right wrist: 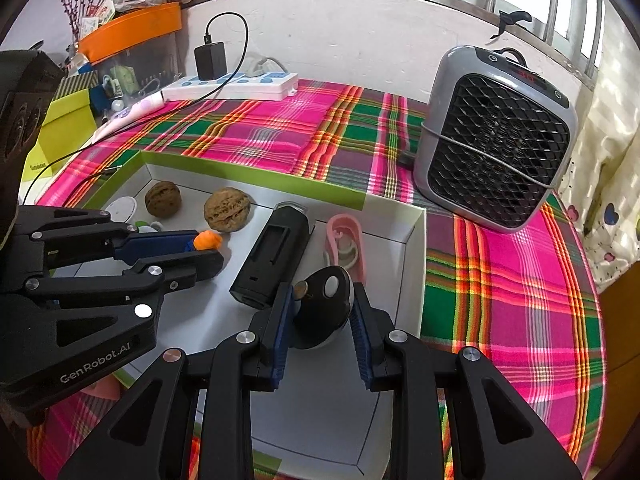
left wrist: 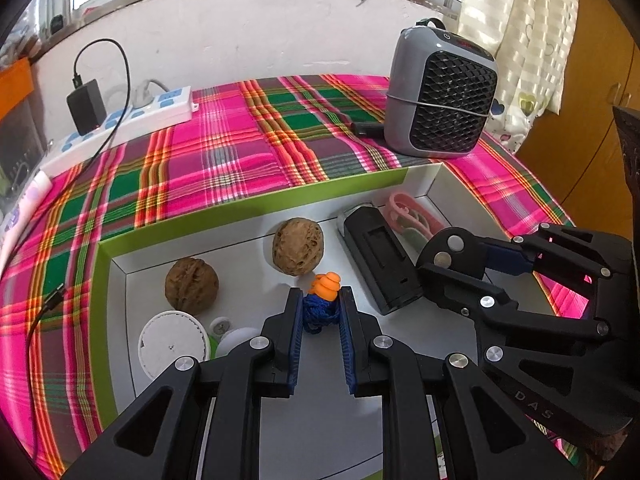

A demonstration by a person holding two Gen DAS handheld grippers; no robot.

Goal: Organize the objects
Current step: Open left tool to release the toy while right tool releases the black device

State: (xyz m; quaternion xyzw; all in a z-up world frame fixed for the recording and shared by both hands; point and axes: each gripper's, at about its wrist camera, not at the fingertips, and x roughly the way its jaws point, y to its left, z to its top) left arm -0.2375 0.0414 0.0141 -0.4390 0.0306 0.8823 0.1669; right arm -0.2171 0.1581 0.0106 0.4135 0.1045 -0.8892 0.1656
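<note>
The blue cord piece with the orange tip point(left wrist: 320, 305) is half covered by the pads of the left gripper point(left wrist: 320, 300) pinching it, so its lower end cannot be made out. Just left of that gripper, small white and green pieces point(left wrist: 228, 332) beside the white round disc point(left wrist: 173, 341) are partly behind its fingers and too small to name. The black and white rounded object point(right wrist: 325, 312) clamped in the right gripper point(right wrist: 322, 300) has its underside hidden. Beyond it, the pink item point(right wrist: 346, 245) is too indistinct to identify. The box's near rim point(right wrist: 372, 440) is cut off by the frame.
</note>
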